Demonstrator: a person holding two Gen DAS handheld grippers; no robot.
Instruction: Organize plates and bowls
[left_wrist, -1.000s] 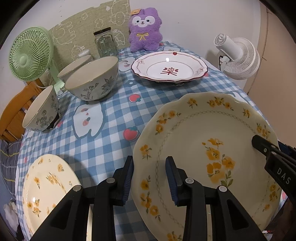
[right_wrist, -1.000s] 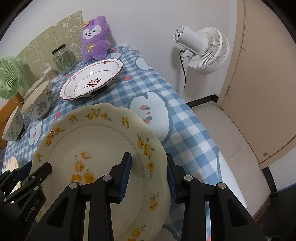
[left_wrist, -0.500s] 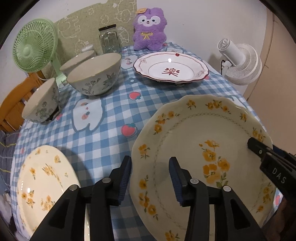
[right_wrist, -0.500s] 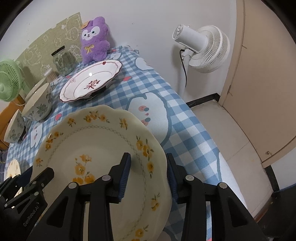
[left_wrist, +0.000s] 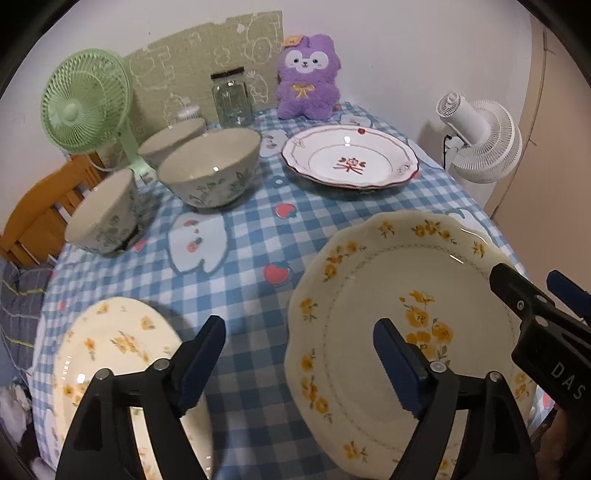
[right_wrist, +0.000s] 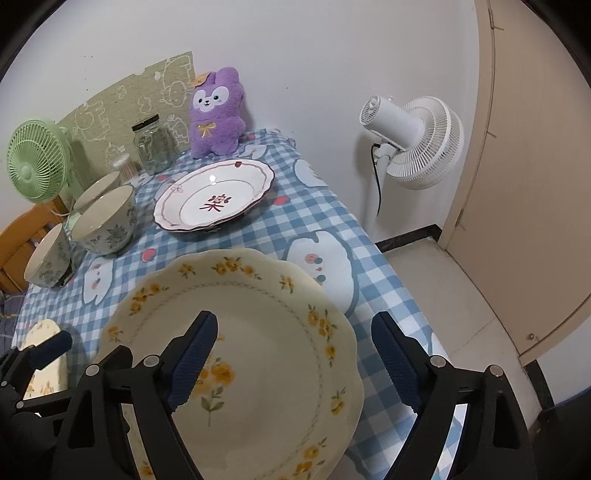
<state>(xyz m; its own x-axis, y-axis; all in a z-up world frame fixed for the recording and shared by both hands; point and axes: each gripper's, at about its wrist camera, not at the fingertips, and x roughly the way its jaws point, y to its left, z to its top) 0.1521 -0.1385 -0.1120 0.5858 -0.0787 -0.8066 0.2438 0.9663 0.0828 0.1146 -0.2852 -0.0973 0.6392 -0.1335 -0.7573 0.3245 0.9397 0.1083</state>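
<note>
Both handheld grippers tilt steeply down over the near edge of a blue-and-white checked tablecloth (left_wrist: 236, 258); the left gripper (left_wrist: 299, 354), its black arms tipped with blue pads, has just been opening and stands wide, gripping nothing, its right finger over the left rim of a large cream scalloped plate with yellow flowers (left_wrist: 388, 332), its left finger over a smaller cream flowered plate (left_wrist: 110, 343) lying just beside at the table's near-left corner; the right gripper (right_wrist: 295, 354) has likewise just been opening and holds nothing, its jaws straddling the large plate's right rim, one finger above the plate's well, the other out past the rim above the cloth; the large plate lies on the cloth between the two tools, close to the table's right edge, beyond which the floor drops away toward a white standing fan (right_wrist: 417, 144); open checked cloth stretches ahead to a white shallow dish with a red rim (left_wrist: 351, 158); three grey-green floral bowls (left_wrist: 210, 170) cluster at the far left.
</note>
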